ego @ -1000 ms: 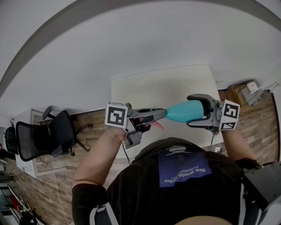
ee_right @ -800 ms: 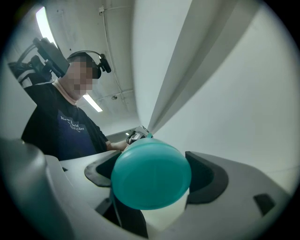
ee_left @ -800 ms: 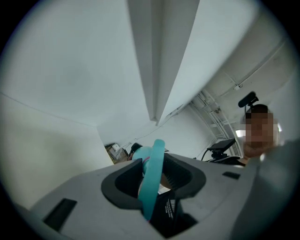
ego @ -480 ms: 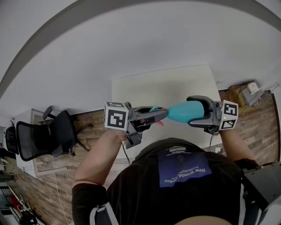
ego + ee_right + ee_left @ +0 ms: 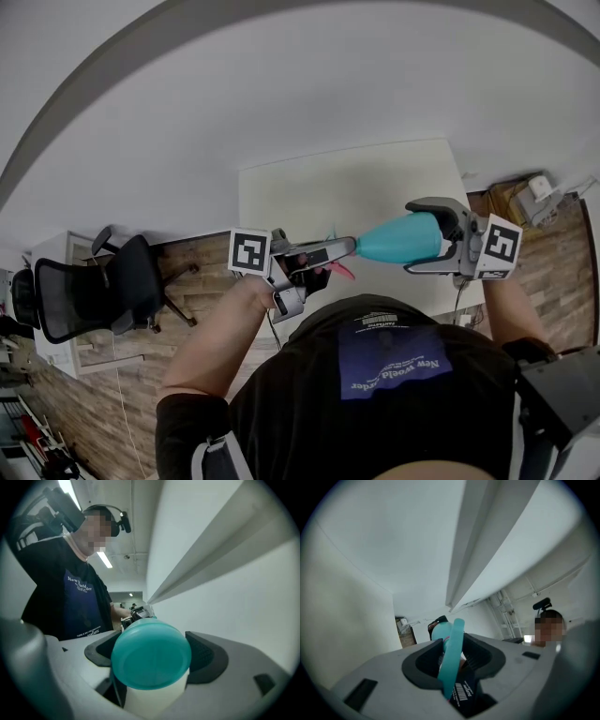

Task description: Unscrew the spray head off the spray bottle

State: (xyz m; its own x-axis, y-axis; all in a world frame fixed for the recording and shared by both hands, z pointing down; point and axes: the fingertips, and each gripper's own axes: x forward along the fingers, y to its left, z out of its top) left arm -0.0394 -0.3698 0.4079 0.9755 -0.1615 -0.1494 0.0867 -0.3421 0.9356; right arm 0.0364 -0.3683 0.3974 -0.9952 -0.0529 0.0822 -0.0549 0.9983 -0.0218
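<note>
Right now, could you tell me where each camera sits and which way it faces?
Head view: on the person's head, looking down at the spray bottle held between left gripper and right gripper; forearms and shirt show.
Left gripper view: on the left gripper, looking along jaws closed on the spray head; only jaws show.
Right gripper view: on the right gripper, facing the person's torso; jaws clamp the spray bottle.
Shared: both gripper views see the spray bottle, from opposite ends.
</note>
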